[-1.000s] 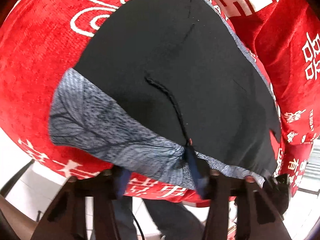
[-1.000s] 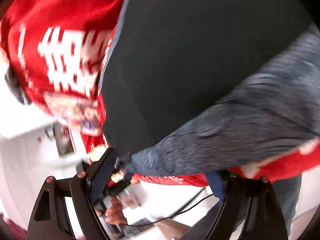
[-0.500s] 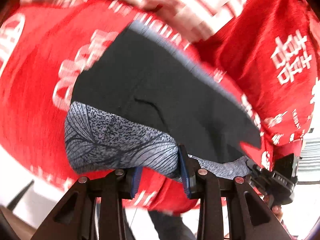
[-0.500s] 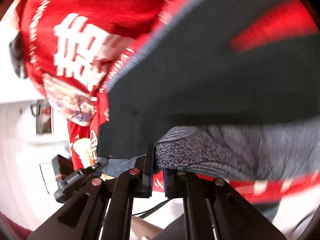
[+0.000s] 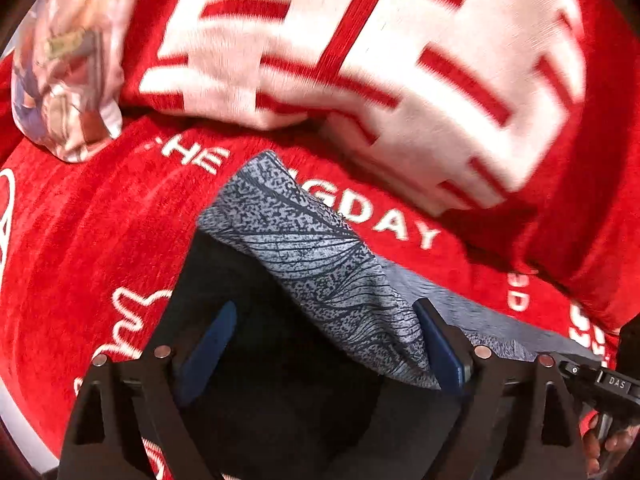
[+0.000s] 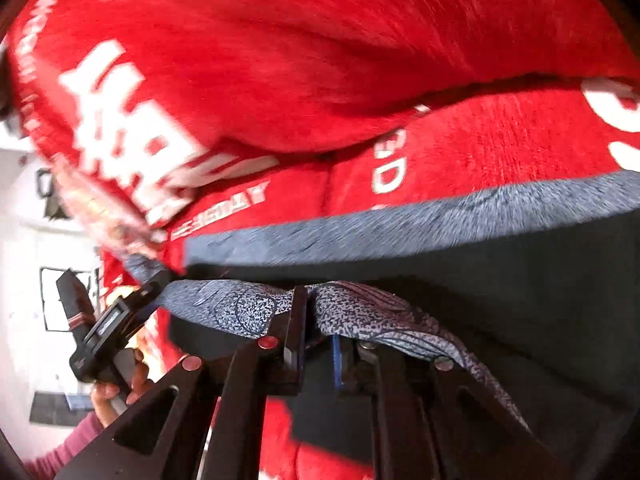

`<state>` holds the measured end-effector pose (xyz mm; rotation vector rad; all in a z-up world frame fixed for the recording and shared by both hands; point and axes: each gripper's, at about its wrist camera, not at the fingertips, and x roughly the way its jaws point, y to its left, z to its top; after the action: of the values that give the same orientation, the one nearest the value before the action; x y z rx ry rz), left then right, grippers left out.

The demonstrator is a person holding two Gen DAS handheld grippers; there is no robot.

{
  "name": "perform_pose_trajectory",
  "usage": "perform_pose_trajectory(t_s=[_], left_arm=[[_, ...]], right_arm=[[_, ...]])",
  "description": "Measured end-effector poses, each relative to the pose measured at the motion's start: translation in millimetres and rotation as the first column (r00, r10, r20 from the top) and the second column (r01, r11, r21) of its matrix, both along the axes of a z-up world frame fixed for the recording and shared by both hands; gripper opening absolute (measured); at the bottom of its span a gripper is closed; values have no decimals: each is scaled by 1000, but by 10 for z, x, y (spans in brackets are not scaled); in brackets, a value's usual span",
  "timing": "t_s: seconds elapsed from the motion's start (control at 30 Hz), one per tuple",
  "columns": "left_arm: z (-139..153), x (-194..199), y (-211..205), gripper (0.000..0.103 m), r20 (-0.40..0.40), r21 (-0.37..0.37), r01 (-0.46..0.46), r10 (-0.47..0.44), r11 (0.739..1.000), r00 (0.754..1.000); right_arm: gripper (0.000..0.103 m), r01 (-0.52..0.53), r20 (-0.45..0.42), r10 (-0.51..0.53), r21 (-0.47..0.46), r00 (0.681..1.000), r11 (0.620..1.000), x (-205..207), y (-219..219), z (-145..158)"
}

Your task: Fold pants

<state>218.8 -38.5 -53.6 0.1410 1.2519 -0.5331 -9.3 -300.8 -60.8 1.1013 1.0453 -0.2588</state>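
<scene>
The black pants with a grey patterned waistband lie on a red cover with white lettering. My left gripper is open, its blue pads wide apart over the black cloth, and the grey waistband drapes against its right finger. In the right wrist view my right gripper is shut on the grey waistband, which bunches up between the pads. The black pants spread to the right, with a grey band along their far edge.
A red cushion with large white characters lies behind the pants, next to a printed pillow. The left gripper's handle and hand show at the left of the right wrist view, before a white wall.
Both grippers carried the waistband away from the cover's front edge and over the pants, towards the cushion. My left gripper, shut on the waistband half a second ago, has opened. The right stays shut.
</scene>
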Motion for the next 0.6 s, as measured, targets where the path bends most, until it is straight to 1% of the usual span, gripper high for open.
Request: perform_pose_trajectory(t_s=[0.03,0.07,0.1,0.13,0.17,0.2,0.23,0.27,0.3,0.33,0.4,0.47,0.53,0.57,0.6], left_arm=[[12,22,-3,90,7,18,-10,10,1000,1000],[57,26,14,90,20,25,-17,17,1000,1000],[145,34,43,90,41,24,-24,23,999,999],[219,38,68,90,58,26,-27,26,999,998],[301,40,112,90,78,35,-28,25,999,997],[383,23,140,90,96,54,-19,13,998,995],[436,-8,133,90,106,74,-4,-4,997,994],[476,-67,119,90,114,102,23,-35,994,993],[504,-140,112,90,113,118,52,-65,992,991],[512,-281,71,90,95,133,104,-117,986,989],[481,-543,-37,90,60,141,177,-187,974,980],[422,-904,-189,90,-7,118,267,-268,956,963],[361,-1252,-363,90,-69,85,345,-340,935,938],[321,-1485,-491,90,-108,61,391,-383,918,917],[304,-1657,-610,90,-135,42,427,-418,903,898]], right_arm=[[14,17,-29,-16,27,999,1000,42,-58,-155],[17,30,-53,-27,53,998,998,64,-98,-278],[17,47,-70,-42,75,997,996,56,-126,-361],[17,61,-69,-55,88,996,994,17,-129,-373],[22,77,-57,-71,111,996,991,-6,-147,-337],[37,77,-40,-73,121,997,990,-42,-155,-287],[48,75,-16,-74,125,997,989,-71,-159,-199],[69,74,9,-76,119,997,990,-117,-169,-103],[72,76,38,-81,108,996,991,-186,-171,32],[72,80,53,-85,95,995,992,-250,-171,132],[72,85,53,-88,57,995,995,-477,-170,340],[72,106,29,-106,13,994,994,-813,-169,499],[72,128,-20,-129,-36,991,991,-1181,-176,592],[72,139,-40,-141,-51,989,989,-1343,-200,597],[72,167,-74,-173,-73,982,983,-1657,-185,626]])
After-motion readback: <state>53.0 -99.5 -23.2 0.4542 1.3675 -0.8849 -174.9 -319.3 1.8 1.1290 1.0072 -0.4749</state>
